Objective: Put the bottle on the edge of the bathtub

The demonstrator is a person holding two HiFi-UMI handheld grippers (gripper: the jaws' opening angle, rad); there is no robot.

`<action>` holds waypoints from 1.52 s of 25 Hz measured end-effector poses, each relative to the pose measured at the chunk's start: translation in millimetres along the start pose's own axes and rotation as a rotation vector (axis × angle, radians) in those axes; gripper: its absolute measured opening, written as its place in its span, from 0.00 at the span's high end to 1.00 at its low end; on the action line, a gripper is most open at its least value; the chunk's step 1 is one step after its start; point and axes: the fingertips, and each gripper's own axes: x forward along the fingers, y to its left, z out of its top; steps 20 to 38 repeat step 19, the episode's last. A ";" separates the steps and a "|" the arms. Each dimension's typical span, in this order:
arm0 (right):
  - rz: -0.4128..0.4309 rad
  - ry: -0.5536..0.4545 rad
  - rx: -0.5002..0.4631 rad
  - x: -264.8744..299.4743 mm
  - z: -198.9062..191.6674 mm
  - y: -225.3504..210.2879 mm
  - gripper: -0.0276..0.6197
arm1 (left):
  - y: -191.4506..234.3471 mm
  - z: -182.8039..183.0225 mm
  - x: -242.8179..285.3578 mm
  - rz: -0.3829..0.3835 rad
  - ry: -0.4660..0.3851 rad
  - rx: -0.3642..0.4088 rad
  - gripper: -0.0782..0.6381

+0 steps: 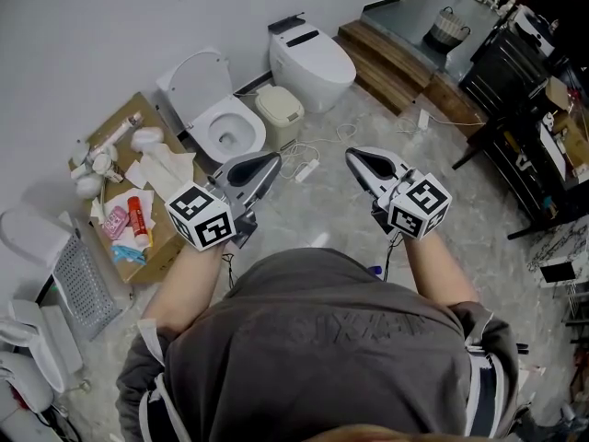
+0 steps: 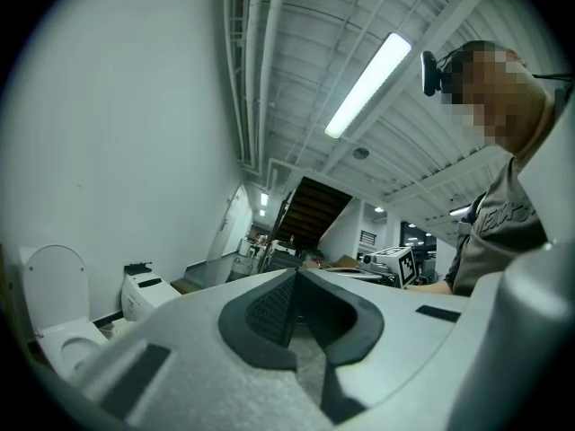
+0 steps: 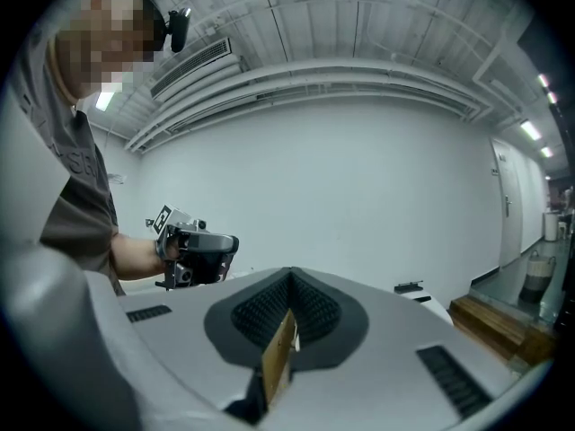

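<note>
I hold both grippers side by side in front of my chest, above the floor. The left gripper (image 1: 273, 160) (image 2: 295, 277) has its jaws together with nothing in them. So does the right gripper (image 1: 352, 155) (image 3: 289, 277), likewise empty. A small red bottle (image 1: 138, 217) lies among white and pink items on a cardboard box (image 1: 166, 251) at the left, well apart from both grippers. A white rounded fixture (image 1: 26, 228) shows at the left edge; I cannot tell whether it is the bathtub.
A white toilet with its lid up (image 1: 221, 122), a beige bin (image 1: 281, 113) and a second white toilet (image 1: 308, 58) stand along the wall ahead. Cables (image 1: 308, 166) lie on the floor. Wooden steps (image 1: 391, 67) lead to a grey platform; black shelving (image 1: 525, 109) stands at right.
</note>
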 end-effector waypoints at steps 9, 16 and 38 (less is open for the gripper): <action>-0.016 0.004 -0.011 -3.5 -5.0 -7.1 0.97 | 0.9 -3.6 9.7 -0.023 0.007 -0.006 0.88; -0.018 -0.001 -0.011 -15.3 -3.4 -21.4 0.97 | -5.2 -3.5 28.1 -0.028 0.010 -0.005 0.88; -0.014 -0.001 -0.016 -18.9 -3.8 -24.9 0.97 | -7.0 -5.1 34.8 -0.032 0.009 -0.009 0.88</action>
